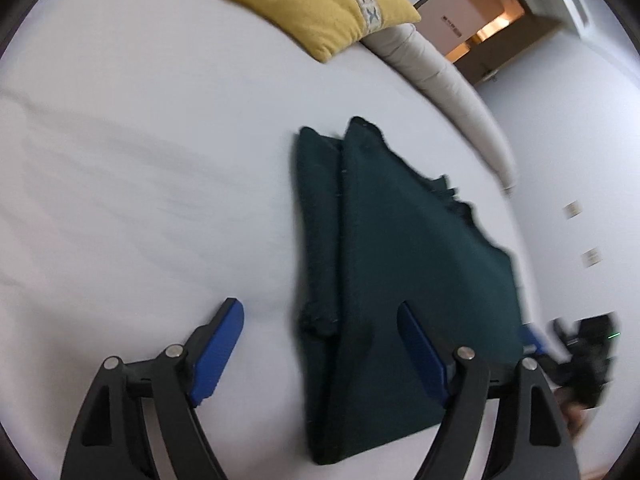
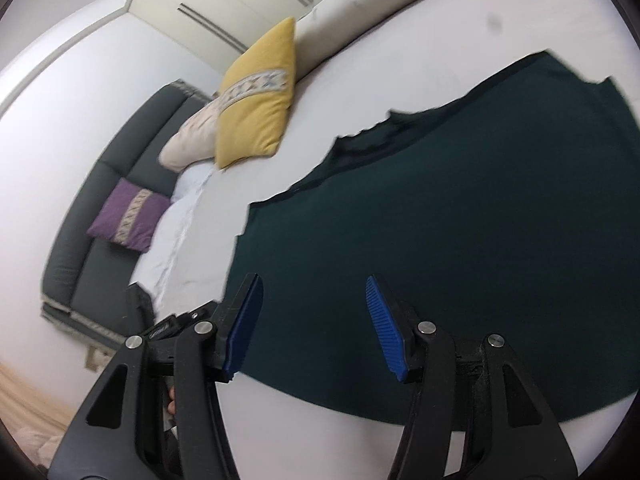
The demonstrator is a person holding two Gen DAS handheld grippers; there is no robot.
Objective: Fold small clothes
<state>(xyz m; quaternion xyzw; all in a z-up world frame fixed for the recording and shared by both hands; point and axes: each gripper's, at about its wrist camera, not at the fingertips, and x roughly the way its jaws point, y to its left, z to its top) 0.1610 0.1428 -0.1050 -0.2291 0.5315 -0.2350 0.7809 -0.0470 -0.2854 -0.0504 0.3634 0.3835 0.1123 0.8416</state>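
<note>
Nearest in the left wrist view, the left gripper (image 1: 320, 320) is seen with its jaws spread wide and nothing gripped; the left blue pad (image 1: 218, 354) is set over bare white bed sheet (image 1: 140, 168), while the right pad (image 1: 422, 354) lies over the dark green garment (image 1: 400, 260). Whether that pad touches the cloth cannot be told. In the right wrist view, the right gripper (image 2: 314, 320) is seen with jaws partly open and empty, both pads held above the near edge of the garment (image 2: 460, 240) with a clear gap between them.

The garment is laid flat on the bed, folded lengthwise, with a narrower folded strip along its left side in the left view. Its far edge looks ragged through blur.

Farther off, a yellow cushion (image 1: 304, 4) is seen on the bed beside a long beige bolster (image 1: 440, 76). Only the left view takes in a lit doorway (image 1: 480, 20) and part of the other gripper (image 1: 580, 360) at far right. Only the right view shows a pale cushion (image 2: 192, 140), a dark sofa (image 2: 100, 240) with a purple cushion (image 2: 128, 216), and cupboard doors (image 2: 224, 0). Nothing is seen lying across the garment.
</note>
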